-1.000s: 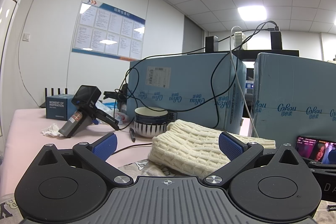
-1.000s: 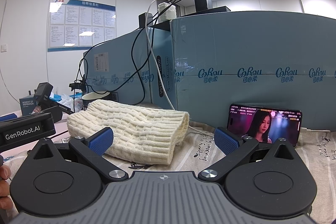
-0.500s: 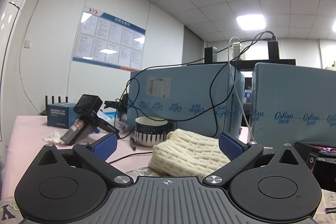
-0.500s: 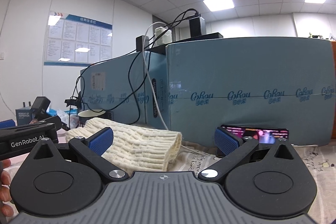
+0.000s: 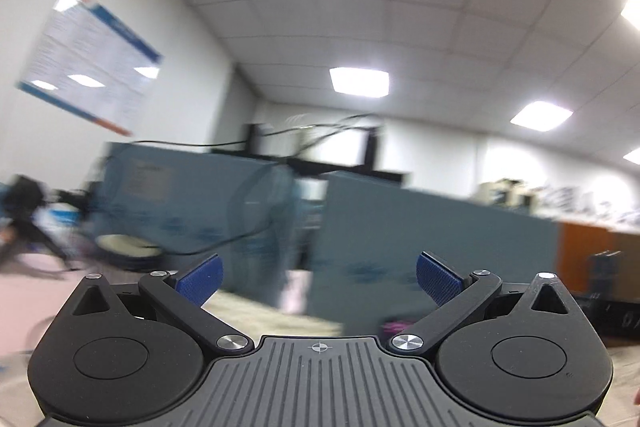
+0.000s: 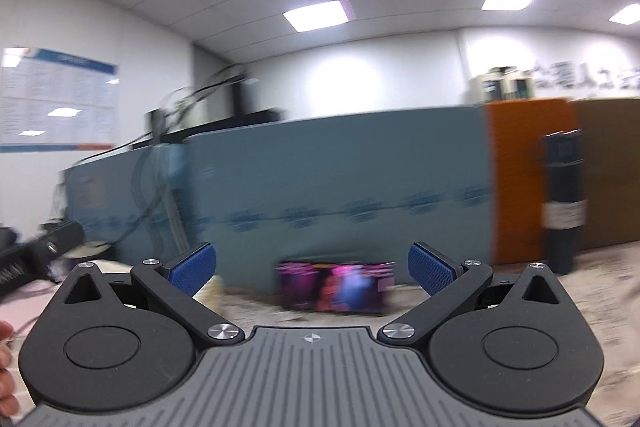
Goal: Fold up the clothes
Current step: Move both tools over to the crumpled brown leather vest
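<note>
Both views are smeared and tilted up toward the ceiling. The cream knitted garment shows only as a pale blur (image 5: 256,307) low between the fingers in the left wrist view, and as a small cream patch (image 6: 212,289) beside the left finger in the right wrist view. My left gripper (image 5: 319,277) is open and holds nothing. My right gripper (image 6: 311,267) is open too, with nothing between its blue pads. Both hang above the table, apart from the garment.
Large blue boxes (image 6: 320,195) with black cables stand close behind the table. A lit phone (image 6: 336,285) leans against them. A bowl (image 5: 128,247) sits at the left. A black cylinder (image 6: 562,203) and an orange panel (image 6: 528,179) stand at the right.
Both grippers have swung upward and to the right, so the garment has dropped almost out of view and the frames are blurred. Both stayed open.
</note>
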Demonstrator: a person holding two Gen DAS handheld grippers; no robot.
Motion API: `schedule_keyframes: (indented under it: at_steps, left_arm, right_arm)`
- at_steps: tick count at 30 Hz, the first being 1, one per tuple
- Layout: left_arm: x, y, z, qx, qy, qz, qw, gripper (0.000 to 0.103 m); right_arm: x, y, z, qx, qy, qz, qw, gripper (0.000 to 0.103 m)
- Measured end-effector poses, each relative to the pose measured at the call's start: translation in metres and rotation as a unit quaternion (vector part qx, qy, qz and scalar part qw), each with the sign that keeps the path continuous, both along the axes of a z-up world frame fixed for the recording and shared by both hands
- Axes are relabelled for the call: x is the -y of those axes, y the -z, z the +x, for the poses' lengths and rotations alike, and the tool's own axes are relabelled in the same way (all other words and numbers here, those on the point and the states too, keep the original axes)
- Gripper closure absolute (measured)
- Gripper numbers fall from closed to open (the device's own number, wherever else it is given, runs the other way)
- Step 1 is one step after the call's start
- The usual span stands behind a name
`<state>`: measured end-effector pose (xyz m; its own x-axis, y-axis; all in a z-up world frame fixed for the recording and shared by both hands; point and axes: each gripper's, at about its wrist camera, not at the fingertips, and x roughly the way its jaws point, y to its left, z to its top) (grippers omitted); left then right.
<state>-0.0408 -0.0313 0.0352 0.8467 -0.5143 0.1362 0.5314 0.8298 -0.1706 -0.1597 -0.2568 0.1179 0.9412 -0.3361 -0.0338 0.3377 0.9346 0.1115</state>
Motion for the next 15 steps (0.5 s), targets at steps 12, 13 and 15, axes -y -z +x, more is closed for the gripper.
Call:
schedule_keyframes:
  at_steps: [12,13,15]
  left_arm:
    - [0.118,-0.048,-0.021,0.047,0.156,-0.004,0.9866,0.0]
    - [0.128,-0.051,-0.02,0.043,0.167,-0.005,0.9849,0.0]
    - [0.147,-0.057,-0.015,0.033,0.188,-0.008,0.9815,0.0]
  right_arm:
    - [0.135,-0.01,-0.106,-0.011,0.268,-0.006,0.963,0.0]
    - [0.148,-0.01,-0.114,-0.013,0.286,0.001,0.958,0.0]
    - [0.174,-0.009,-0.129,-0.016,0.322,0.015,0.946,0.0]
